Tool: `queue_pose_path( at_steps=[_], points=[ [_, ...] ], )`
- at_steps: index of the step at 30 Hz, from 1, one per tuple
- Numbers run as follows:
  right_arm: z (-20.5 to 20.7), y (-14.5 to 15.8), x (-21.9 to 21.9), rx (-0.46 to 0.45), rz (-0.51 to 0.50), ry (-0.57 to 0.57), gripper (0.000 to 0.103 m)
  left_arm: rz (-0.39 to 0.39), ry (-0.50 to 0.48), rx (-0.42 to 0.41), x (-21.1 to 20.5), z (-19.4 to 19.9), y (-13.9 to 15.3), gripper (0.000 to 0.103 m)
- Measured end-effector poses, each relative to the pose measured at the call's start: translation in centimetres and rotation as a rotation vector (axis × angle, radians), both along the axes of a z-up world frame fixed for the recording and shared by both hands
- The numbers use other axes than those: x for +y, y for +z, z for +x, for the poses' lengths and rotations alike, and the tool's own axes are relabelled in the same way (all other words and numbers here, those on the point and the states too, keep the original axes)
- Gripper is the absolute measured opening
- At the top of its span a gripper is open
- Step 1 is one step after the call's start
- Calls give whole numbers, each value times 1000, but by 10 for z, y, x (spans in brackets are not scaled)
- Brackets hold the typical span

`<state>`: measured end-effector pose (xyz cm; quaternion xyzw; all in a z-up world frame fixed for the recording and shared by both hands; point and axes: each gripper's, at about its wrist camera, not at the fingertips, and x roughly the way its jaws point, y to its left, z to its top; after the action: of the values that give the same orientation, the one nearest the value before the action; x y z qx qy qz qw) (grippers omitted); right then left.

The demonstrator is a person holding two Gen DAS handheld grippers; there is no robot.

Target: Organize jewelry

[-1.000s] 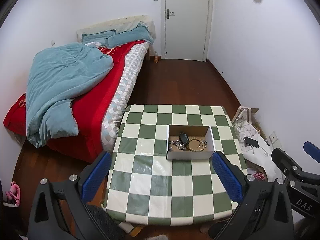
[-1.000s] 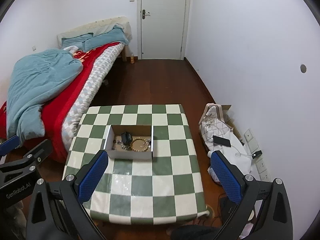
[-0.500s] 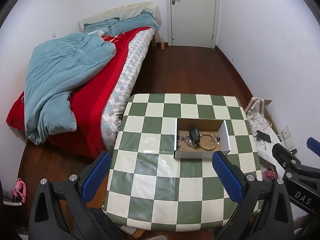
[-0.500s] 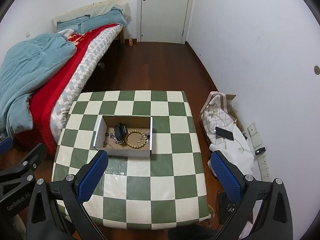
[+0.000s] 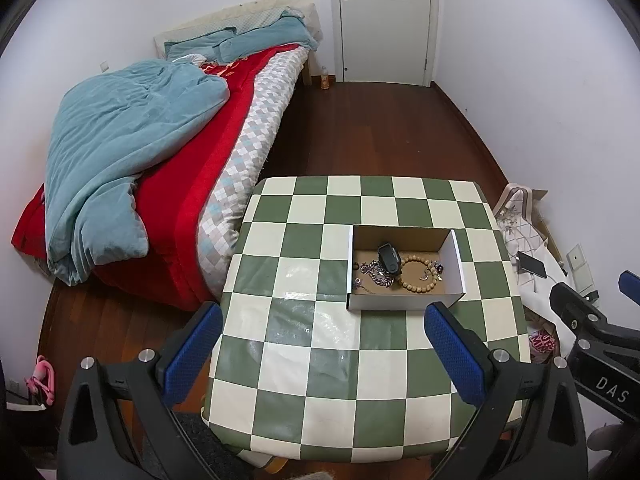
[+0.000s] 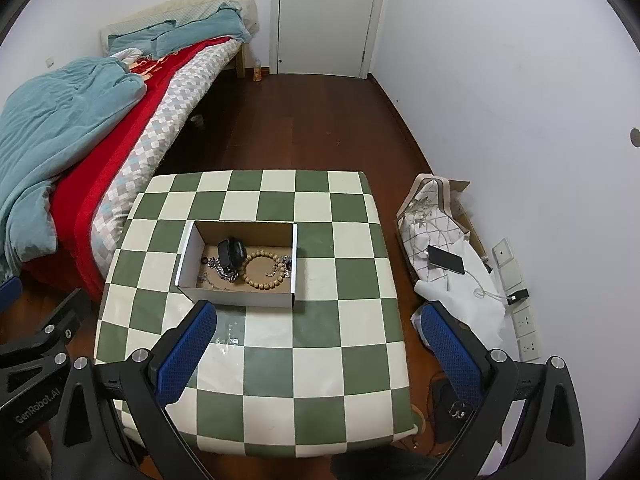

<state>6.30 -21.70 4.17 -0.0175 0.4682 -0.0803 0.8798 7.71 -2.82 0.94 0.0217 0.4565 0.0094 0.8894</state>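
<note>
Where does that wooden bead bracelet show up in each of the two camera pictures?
Left wrist view: the bead bracelet lies right of centre, in the right half of the cardboard box.
Right wrist view: the bead bracelet lies left of centre, again in the box's right half.
Shared landmark: the black watch just left of it.

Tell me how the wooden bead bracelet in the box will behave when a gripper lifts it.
The bead bracelet looks strung from separate round beads, so it will probably sag into a limp loop. It lies against the silver chain, which might drag along. The smooth beads could slip between the pads.
</note>
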Motion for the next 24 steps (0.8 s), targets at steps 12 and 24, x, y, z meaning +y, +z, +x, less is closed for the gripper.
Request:
queue_pose_path(
  at_steps=[12, 24],
  points=[
    [-1, 2, 0, 1, 2, 3, 103, 19, 3, -10, -2, -1, 3, 103],
    [-2, 3, 0, 4, 5, 1, 103, 15, 1, -16, -1, -2, 3, 103]
  ],
)
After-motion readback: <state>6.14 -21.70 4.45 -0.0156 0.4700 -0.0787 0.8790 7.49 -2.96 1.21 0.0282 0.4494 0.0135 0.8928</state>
